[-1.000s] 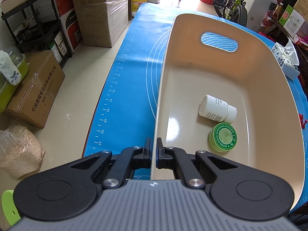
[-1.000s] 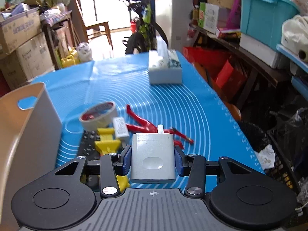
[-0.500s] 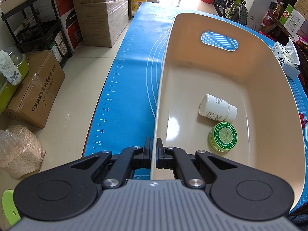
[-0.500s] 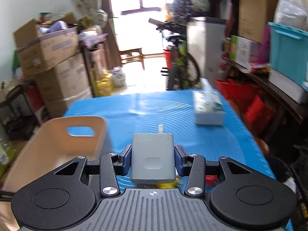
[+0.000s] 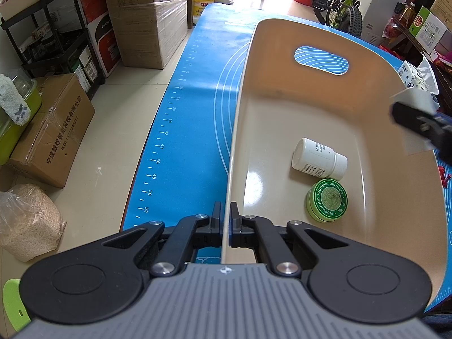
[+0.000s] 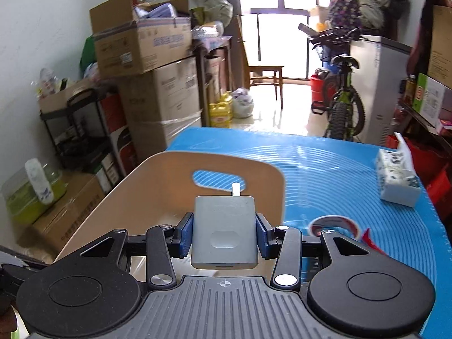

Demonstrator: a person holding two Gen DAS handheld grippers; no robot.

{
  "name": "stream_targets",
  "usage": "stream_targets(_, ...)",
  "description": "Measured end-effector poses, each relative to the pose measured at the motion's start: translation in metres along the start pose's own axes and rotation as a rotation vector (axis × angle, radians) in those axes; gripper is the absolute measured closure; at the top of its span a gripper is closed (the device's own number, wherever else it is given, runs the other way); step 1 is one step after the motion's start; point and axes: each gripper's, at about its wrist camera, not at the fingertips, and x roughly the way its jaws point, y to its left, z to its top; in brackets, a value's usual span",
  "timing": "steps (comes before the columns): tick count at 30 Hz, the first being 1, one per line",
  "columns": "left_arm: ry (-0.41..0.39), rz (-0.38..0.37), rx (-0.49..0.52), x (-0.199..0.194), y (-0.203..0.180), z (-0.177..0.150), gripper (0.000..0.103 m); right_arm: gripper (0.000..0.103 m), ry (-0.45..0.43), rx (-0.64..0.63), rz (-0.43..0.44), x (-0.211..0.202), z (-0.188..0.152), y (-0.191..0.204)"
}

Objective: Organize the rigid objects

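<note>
Blue-matted worktop [image 5: 197, 90], ringed with white guide lines, carrying a beige basket [image 5: 389, 226] with a handle cut-out in its far wall. Clamped on the basket's near left rim: left gripper [image 5: 226, 220], fingers pressed onto the thin wall from both sides. Above the basket's right side, blurred at the edge of the left view, right gripper [image 6: 225, 233] — pinching a grey charger block [image 6: 225, 231] between blue pads, plug prong pointing ahead toward the handle cut-out. On the mat to the right, well apart from the basket, a tissue box [image 6: 398, 180]; nearer, just past the right gripper's arm, a tape roll [image 6: 334, 224] partly hidden, with a red tool tip [image 6: 370, 240] beside it. Inside the basket, on its floor, a white bottle [image 5: 319, 158] lying on its side — and just beside it, toward the near end, a green ointment tin [image 5: 326, 200] lying flat, lid up.
</note>
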Motion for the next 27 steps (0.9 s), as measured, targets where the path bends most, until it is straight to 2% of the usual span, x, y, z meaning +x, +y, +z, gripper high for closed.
stream_targets(8, 0.0, 0.0, 0.0, 0.0, -0.001, 0.0, 0.099, 0.052, 0.09, -0.118, 0.051, 0.023, -0.017, 0.036)
stream_targets(13, 0.001, 0.001, 0.002, 0.001, -0.001, 0.0, 0.099, 0.052, 0.188, -0.169, 0.064, 0.034, -0.023, 0.046)
stream_targets(20, 0.004, 0.003, 0.006, 0.002, -0.003, -0.001, 0.099, 0.053, 0.345, -0.148, 0.071, 0.056, -0.022, 0.043)
stream_targets(23, 0.005, 0.002, 0.008, 0.002, -0.003, 0.0, 0.099, 0.052, 0.355, -0.142, 0.066, 0.056, -0.022, 0.042)
stream_targets(27, 0.007, 0.004, 0.009, 0.001, -0.002, 0.0, 0.099, 0.05, 0.319, -0.119, 0.075, 0.05, -0.021, 0.036)
